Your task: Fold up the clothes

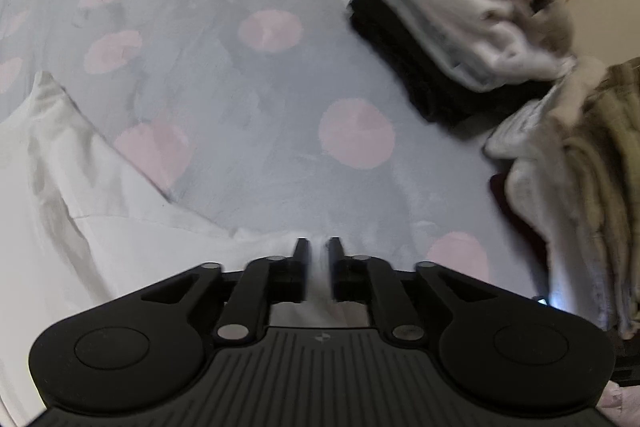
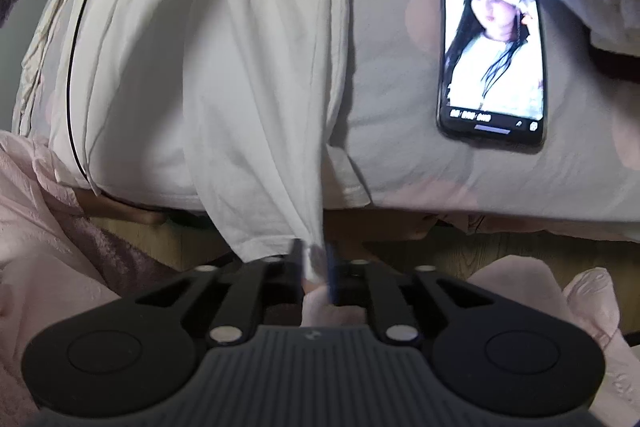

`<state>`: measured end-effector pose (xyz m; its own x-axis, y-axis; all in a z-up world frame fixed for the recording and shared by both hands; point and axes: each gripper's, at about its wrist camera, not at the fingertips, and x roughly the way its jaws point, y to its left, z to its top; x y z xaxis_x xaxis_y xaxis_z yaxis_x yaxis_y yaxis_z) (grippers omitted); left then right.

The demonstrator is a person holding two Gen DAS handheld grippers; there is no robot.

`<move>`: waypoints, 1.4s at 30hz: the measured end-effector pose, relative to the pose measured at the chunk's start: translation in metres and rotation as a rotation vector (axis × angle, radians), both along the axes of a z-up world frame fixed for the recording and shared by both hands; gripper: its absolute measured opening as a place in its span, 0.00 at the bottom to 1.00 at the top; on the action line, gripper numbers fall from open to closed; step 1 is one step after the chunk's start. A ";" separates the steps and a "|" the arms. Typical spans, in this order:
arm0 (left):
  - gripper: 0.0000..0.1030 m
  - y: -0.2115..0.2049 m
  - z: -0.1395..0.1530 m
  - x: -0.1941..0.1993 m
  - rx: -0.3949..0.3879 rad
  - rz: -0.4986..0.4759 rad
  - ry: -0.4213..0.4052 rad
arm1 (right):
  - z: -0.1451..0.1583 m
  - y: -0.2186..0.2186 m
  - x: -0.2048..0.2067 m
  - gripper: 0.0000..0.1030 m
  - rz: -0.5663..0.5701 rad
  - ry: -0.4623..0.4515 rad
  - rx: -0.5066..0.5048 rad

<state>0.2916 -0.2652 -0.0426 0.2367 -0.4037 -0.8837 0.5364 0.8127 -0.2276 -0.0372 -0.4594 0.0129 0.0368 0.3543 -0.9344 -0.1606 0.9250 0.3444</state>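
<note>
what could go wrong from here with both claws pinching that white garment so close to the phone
1. The right claw pinches only a bunched hem corner of the white garment; it may slip out when pulled.
2. The lit phone lies on the polka-dot bedspread beside the garment; a sweeping fold could drag it off the edge.
3. The left claw works near the stack of folded clothes; a wide swing might topple it.

Our left gripper points forward and level, its fingers drawn close with a narrow gap, pinching white cloth between them. Our right gripper points forward too, its fingers nearly together and clamped on a bunched corner of the same cloth. Both wrists sit low; motion blur softens the right fingertips.
</note>
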 end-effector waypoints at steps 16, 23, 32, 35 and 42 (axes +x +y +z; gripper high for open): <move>0.22 -0.022 -0.012 -0.021 0.116 -0.021 -0.021 | 0.005 0.007 0.021 0.28 -0.006 -0.125 0.021; 0.00 -0.019 -0.018 -0.011 0.100 0.013 0.007 | -0.008 0.001 0.024 0.28 -0.056 -0.111 0.044; 0.00 -0.008 -0.006 0.000 -0.044 0.093 0.057 | -0.018 0.013 0.018 0.02 0.011 -0.091 0.037; 0.00 -0.005 -0.009 0.003 -0.086 0.110 0.071 | -0.018 0.012 0.018 0.02 0.008 -0.085 0.022; 0.00 -0.010 -0.020 0.006 -0.088 0.112 0.068 | -0.021 0.013 0.023 0.03 -0.004 -0.043 0.002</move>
<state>0.2975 -0.2752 -0.0630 0.2251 -0.4544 -0.8619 0.4247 0.8419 -0.3329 -0.0145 -0.4468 -0.0084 0.0787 0.3558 -0.9313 -0.1712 0.9251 0.3390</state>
